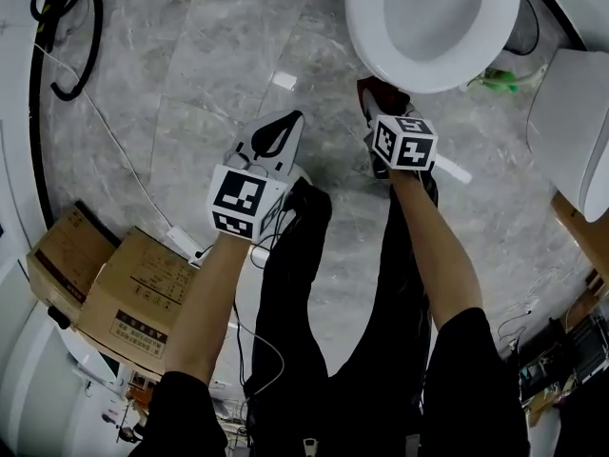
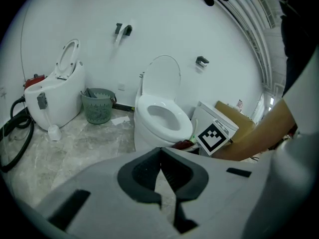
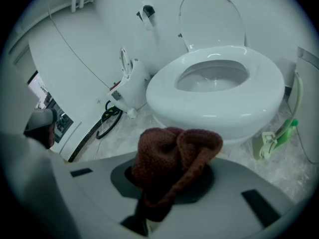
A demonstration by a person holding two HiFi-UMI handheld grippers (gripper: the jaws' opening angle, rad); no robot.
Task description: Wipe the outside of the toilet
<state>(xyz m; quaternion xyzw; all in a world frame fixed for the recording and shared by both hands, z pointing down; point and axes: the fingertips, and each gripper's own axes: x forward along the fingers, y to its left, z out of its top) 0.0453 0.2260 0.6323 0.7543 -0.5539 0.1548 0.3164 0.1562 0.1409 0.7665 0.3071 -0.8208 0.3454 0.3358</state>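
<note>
Right gripper (image 3: pixel 169 176) is clenched on a dark red knitted cloth (image 3: pixel 174 153), and the cloth bunches up out of the jaws in a thick knot. It hangs just in front of the white toilet (image 3: pixel 219 91), close under the front curve of the bowl but not touching it. From the head view the cloth (image 1: pixel 379 91) sits right below the bowl's front rim (image 1: pixel 419 79), over the grey marble floor (image 1: pixel 190 65). The toilet stands at the floor's far edge against the white wall, seat down and lid up (image 2: pixel 164 73). Left gripper (image 2: pixel 160 158) is pinched shut with nothing in it, the dark pads meeting at the tips. It hovers well back from the bowl, beside the person's black-trousered leg (image 1: pixel 290 293). Along that same wall edge, off to the left, there's a grey slatted basket (image 2: pixel 99 105) and then a second white toilet (image 2: pixel 55 96), with a black hose (image 2: pixel 17 133) coiled on the floor just beside it. Two cardboard boxes (image 1: pixel 133 293) rest on the floor near the person's left side. A green-handled item (image 3: pixel 285 129) lies by the toilet's base on the right.
</note>
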